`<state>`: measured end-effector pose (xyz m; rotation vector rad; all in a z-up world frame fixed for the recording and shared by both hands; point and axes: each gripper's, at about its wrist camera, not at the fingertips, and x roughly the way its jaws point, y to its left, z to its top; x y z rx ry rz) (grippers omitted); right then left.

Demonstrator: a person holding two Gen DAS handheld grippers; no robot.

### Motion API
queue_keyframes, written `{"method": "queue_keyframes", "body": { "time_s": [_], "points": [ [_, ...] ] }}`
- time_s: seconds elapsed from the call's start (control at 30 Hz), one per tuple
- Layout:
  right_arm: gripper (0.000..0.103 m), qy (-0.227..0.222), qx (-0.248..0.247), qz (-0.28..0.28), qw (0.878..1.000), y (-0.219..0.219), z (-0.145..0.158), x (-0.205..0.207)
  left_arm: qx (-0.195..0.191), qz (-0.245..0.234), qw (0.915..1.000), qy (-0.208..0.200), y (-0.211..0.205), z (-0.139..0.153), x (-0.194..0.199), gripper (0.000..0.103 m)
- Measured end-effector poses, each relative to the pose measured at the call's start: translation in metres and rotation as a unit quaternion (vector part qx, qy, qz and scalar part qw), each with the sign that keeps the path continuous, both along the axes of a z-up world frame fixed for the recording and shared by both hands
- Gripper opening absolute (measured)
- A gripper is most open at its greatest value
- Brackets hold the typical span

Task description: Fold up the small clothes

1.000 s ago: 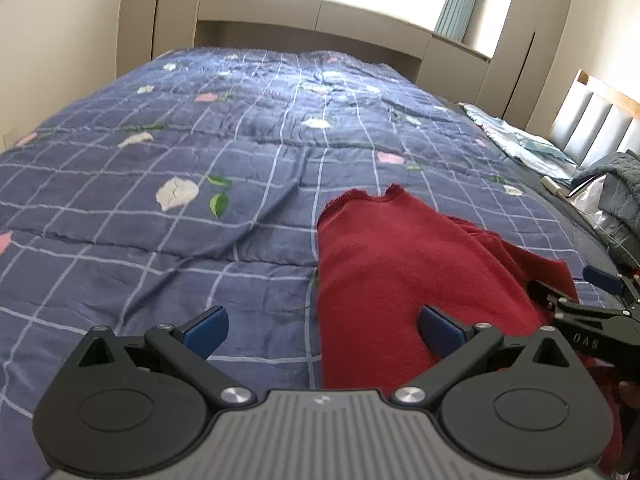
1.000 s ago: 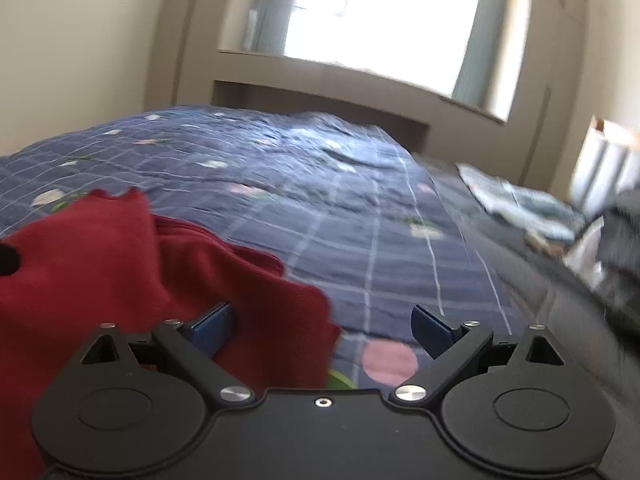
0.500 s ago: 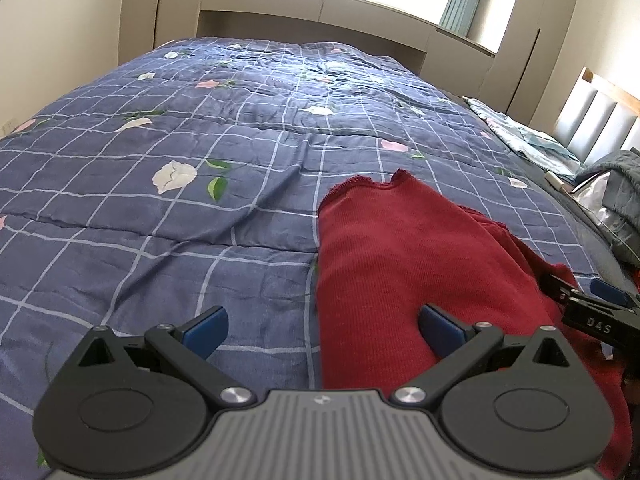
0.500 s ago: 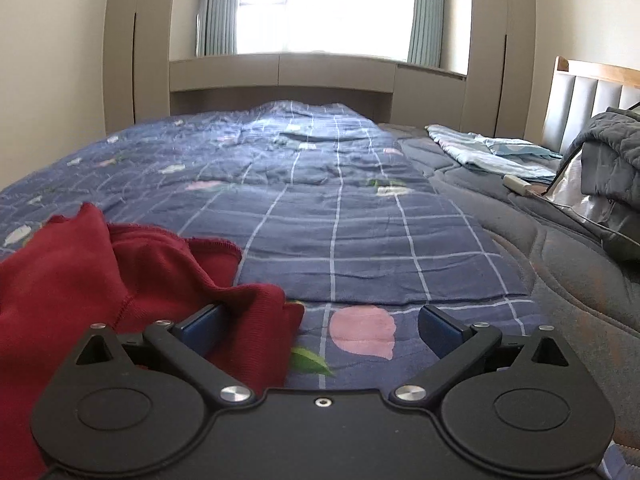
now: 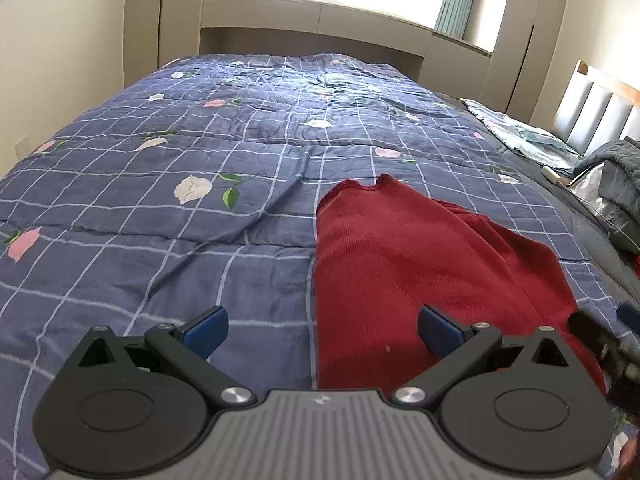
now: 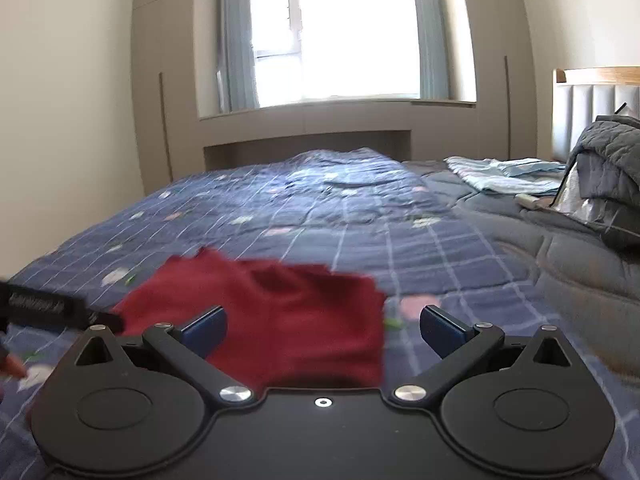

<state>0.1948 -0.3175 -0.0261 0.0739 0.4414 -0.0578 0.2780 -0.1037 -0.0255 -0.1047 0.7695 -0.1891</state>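
A dark red knit garment [image 5: 420, 264] lies folded lengthwise on the blue checked floral quilt [image 5: 200, 184]. My left gripper [image 5: 322, 330] is open and empty, hovering above the garment's near left edge. The right gripper shows at the left wrist view's right edge [image 5: 608, 344]. In the right wrist view the same red garment [image 6: 288, 312] lies in front, blurred. My right gripper [image 6: 322, 328] is open and empty, held above the garment's near end. The left gripper's black finger [image 6: 44, 306] shows at the left edge.
The quilt [image 6: 360, 216] covers the bed out to a low headboard ledge [image 5: 312, 36] under the window. A light blue folded cloth [image 6: 504, 174], a dark grey padded blanket [image 6: 612, 160] and a silvery bag [image 5: 600, 196] lie on the bed's right side.
Both grippers have drawn back and risen from the garment. The right gripper's left finger was under a raised fold of red cloth; the cloth now lies flat and clear of both fingers.
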Motion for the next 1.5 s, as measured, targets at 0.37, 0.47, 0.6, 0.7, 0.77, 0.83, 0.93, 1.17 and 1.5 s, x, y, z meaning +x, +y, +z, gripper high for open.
{"method": "queue_keyframes", "body": {
  "time_s": [0.37,0.47,0.6,0.7,0.77,0.83,0.93,1.17,1.5],
  "points": [
    [0.102,0.058,0.044,-0.05,0.996,-0.008,-0.036,-0.025,0.008,-0.003,1.0,0.003,0.0,-0.004,-0.016,0.102],
    [0.102,0.052,0.042,-0.054,0.996,-0.006,-0.04,-0.029,0.011,-0.002,0.9999,0.001,-0.001,-0.004,-0.017,0.102],
    [0.102,0.043,0.051,-0.056,0.996,-0.006,-0.042,-0.031,0.006,-0.002,1.0,0.003,0.0,-0.005,-0.018,0.102],
    [0.102,0.041,0.052,-0.056,0.996,-0.009,-0.042,-0.031,0.002,0.0,1.0,0.005,0.001,-0.006,-0.017,0.102],
    [0.102,0.039,0.051,-0.057,0.996,-0.008,-0.043,-0.032,-0.001,0.001,1.0,0.006,0.002,-0.007,-0.017,0.102],
    [0.102,0.037,0.05,-0.058,0.996,-0.008,-0.043,-0.032,-0.003,0.002,1.0,0.007,0.002,-0.008,-0.017,0.102],
    [0.102,0.036,0.051,-0.058,0.996,-0.007,-0.043,-0.032,-0.003,0.002,1.0,0.008,0.003,-0.008,-0.017,0.102],
    [0.103,0.034,0.09,-0.039,0.995,-0.014,-0.035,-0.036,0.01,-0.004,0.9999,0.01,-0.001,-0.005,-0.014,0.103],
    [0.103,0.009,0.145,-0.06,0.988,-0.048,-0.002,0.004,-0.025,-0.011,0.9996,-0.011,0.01,0.008,-0.002,0.103]
  ]
}}
